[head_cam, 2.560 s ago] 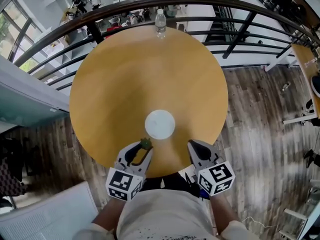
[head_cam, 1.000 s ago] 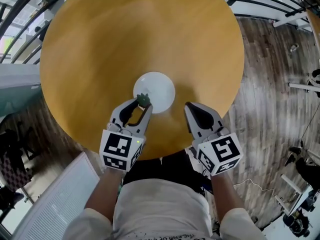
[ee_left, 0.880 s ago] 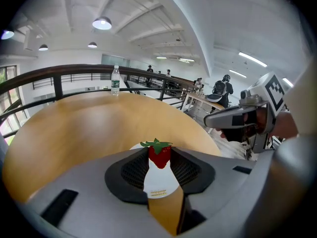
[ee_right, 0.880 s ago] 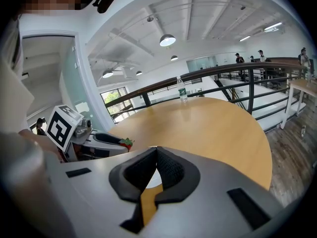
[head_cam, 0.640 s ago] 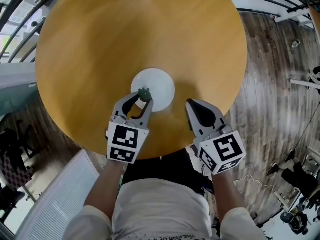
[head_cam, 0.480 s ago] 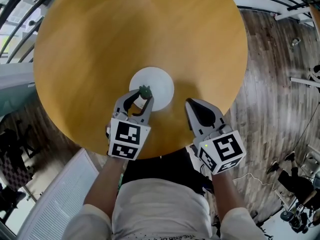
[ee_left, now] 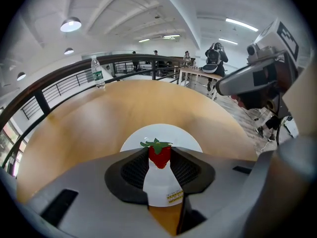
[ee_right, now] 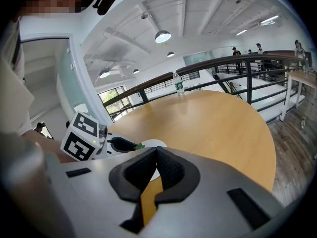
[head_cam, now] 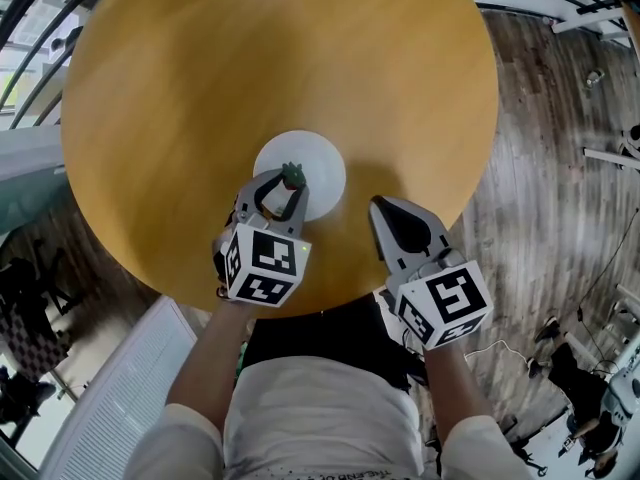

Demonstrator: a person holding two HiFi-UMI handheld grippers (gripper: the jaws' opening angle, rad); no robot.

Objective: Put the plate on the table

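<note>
A white plate [head_cam: 318,154] lies on the round wooden table [head_cam: 200,88], near its front edge. My left gripper [head_cam: 290,180] hangs over the plate's near rim and is shut on a small red strawberry [head_cam: 292,175] with a green top. In the left gripper view the strawberry [ee_left: 159,155] sits pinched between the pads, with the plate [ee_left: 171,133] just beyond it. My right gripper [head_cam: 386,211] rests over the table edge to the right of the plate, its jaws shut with nothing in them. From the right gripper view the plate [ee_right: 154,144] shows just past the closed tips [ee_right: 156,155].
A clear water bottle [ee_left: 98,72] stands at the table's far edge, next to a dark railing [ee_right: 218,63]. Wooden floor [head_cam: 540,148] lies to the right of the table. A white panel [head_cam: 100,398] lies on the floor at the lower left.
My left gripper has moved forward and down over the plate's near rim with the strawberry, rolling as it went. The right gripper has stayed where it was.
</note>
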